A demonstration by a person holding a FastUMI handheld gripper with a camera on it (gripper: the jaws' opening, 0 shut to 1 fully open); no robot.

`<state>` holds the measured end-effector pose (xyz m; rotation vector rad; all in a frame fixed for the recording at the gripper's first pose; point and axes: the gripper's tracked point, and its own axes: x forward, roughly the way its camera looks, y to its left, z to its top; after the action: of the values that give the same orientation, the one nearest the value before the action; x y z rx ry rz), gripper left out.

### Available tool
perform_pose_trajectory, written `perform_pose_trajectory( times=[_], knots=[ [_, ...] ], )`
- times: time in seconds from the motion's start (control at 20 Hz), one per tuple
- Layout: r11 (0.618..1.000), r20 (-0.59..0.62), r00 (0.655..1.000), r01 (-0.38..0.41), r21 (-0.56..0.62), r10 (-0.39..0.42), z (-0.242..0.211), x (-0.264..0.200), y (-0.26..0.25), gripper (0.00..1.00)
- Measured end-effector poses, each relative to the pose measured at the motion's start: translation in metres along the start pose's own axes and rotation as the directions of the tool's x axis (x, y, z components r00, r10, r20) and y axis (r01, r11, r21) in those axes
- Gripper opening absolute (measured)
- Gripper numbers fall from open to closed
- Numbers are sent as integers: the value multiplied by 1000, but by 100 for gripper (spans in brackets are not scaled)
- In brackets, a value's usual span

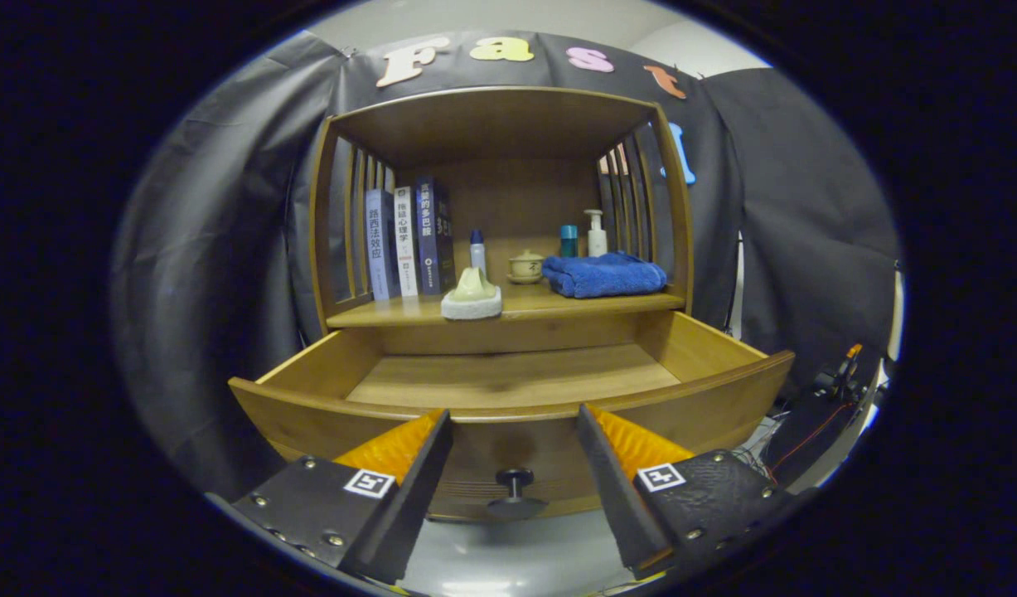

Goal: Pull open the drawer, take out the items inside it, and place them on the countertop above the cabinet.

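Gripper view: drawer (508, 377) pulled open w/ bare floor, knob (515, 481) between the fingers of the gripper (515, 424), spread wide & holding nothing; pale item (472, 294) sits at countertop (558, 305) front edge — a careless pass could knock it off.
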<state>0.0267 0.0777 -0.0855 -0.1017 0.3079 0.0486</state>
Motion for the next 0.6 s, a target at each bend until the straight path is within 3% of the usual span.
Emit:
perform_pose_trajectory(
  times=[0.6],
  knots=[
    [1000, 7, 1000, -1, -4, 1, 12, 35, -1, 91]
  ],
)
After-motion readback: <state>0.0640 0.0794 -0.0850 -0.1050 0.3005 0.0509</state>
